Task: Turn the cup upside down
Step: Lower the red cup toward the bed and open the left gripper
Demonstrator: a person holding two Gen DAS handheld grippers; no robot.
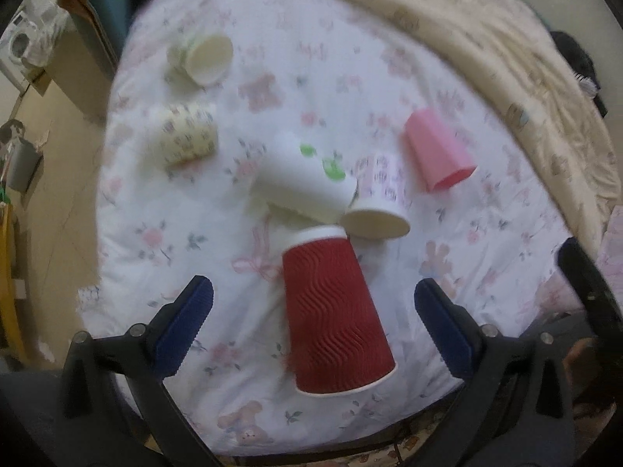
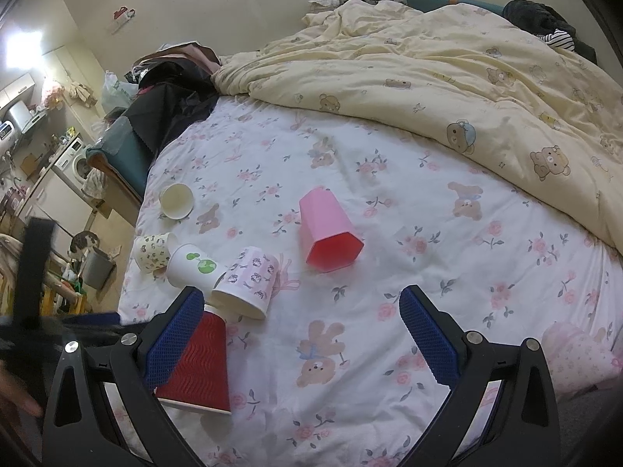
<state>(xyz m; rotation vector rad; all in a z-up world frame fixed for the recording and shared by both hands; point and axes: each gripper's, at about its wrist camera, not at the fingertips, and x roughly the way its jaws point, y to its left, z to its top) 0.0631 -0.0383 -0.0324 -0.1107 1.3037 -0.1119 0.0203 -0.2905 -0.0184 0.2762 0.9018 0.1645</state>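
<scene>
the floral white bedsheet (image 1: 163, 241) is soft, so the red ribbed paper cup (image 1: 335, 315), standing rim-down at 6 o'clock among the cups, could tip if a pad brushes it; the white paper cup with green spots (image 1: 300, 179) touches its base at 12 o'clock. the left gripper (image 1: 313, 299) gapes wide around it, untouching; the right gripper (image 2: 301, 313) gapes wide, cup at 9 o'clock
</scene>
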